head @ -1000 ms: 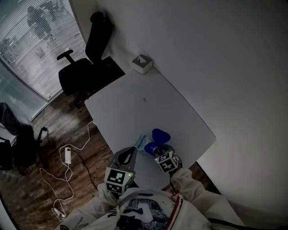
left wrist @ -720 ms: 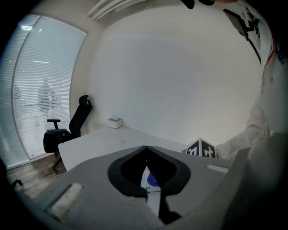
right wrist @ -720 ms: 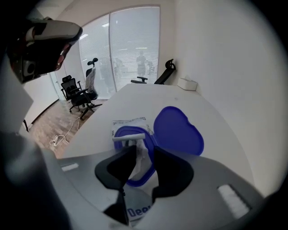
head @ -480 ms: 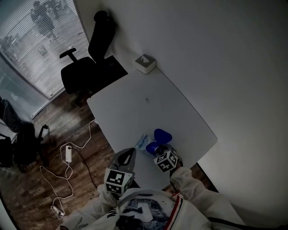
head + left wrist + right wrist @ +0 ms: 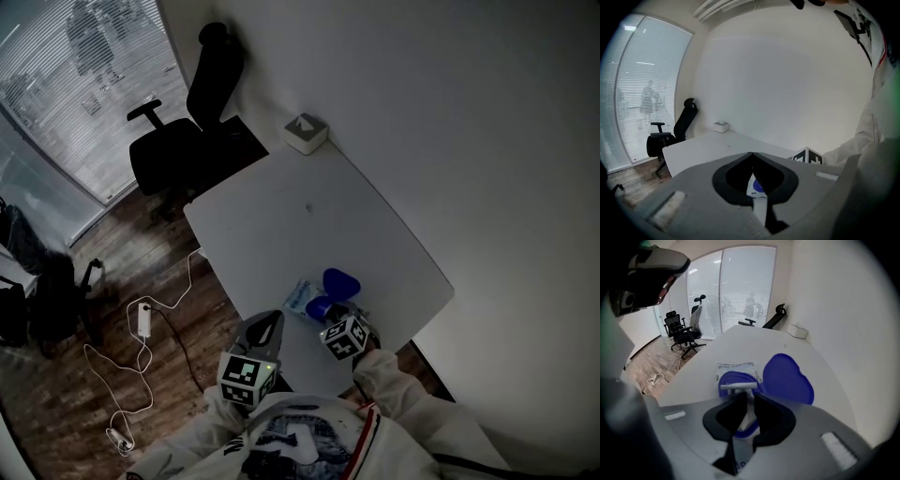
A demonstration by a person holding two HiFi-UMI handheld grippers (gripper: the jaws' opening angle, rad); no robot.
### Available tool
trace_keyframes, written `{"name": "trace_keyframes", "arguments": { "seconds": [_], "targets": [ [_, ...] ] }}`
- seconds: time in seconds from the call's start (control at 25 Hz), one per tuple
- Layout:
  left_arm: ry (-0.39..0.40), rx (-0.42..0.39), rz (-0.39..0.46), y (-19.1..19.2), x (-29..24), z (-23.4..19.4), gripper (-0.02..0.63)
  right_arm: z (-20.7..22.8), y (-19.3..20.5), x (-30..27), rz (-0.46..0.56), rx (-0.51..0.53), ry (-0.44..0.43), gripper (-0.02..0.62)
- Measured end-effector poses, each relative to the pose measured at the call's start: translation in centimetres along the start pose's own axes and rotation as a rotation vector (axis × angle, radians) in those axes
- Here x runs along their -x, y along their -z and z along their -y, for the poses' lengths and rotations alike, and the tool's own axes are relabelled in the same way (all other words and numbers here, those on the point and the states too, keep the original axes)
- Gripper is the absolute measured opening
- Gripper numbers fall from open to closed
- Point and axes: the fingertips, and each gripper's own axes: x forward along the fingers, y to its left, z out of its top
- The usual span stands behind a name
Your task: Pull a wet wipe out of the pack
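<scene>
The wet wipe pack [image 5: 298,298] lies near the front edge of the white table [image 5: 309,216], its blue lid [image 5: 339,281] flipped open to the right. In the right gripper view a white wipe [image 5: 748,412] rises from the blue opening ring [image 5: 725,378]. My right gripper [image 5: 749,399] has just been closing, and its jaws now pinch the wipe. A rolled bit of wipe [image 5: 738,386] lies across the ring above the fingertips. My left gripper [image 5: 277,316] is at the pack's near left edge. Its jaws meet at the tips [image 5: 751,155] with the pack's printed film [image 5: 757,187] between them.
A white tissue box [image 5: 306,132] stands at the table's far corner by the wall. A black office chair [image 5: 183,141] is beyond the far left edge. Cables and a power strip [image 5: 142,323] lie on the wooden floor to the left.
The right gripper's marker cube has rolled slightly over the pack. The pack, the open lid and the left gripper stay where they were.
</scene>
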Motion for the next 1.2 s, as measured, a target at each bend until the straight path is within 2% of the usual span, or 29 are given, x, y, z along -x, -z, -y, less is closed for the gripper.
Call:
{"name": "trace_keyframes", "arguments": {
  "seconds": [0.64,1.2],
  "targets": [
    [-0.005,0.007,0.009,0.0,1.0,-0.1,0.004,0.1,-0.4,0.5,0.015,-0.086,0.002,0.023],
    [0.014,0.008,0.019,0.2,1.2,0.5,0.005,0.6,-0.9,2.0,0.061,-0.158,0.02,0.018]
  ]
}}
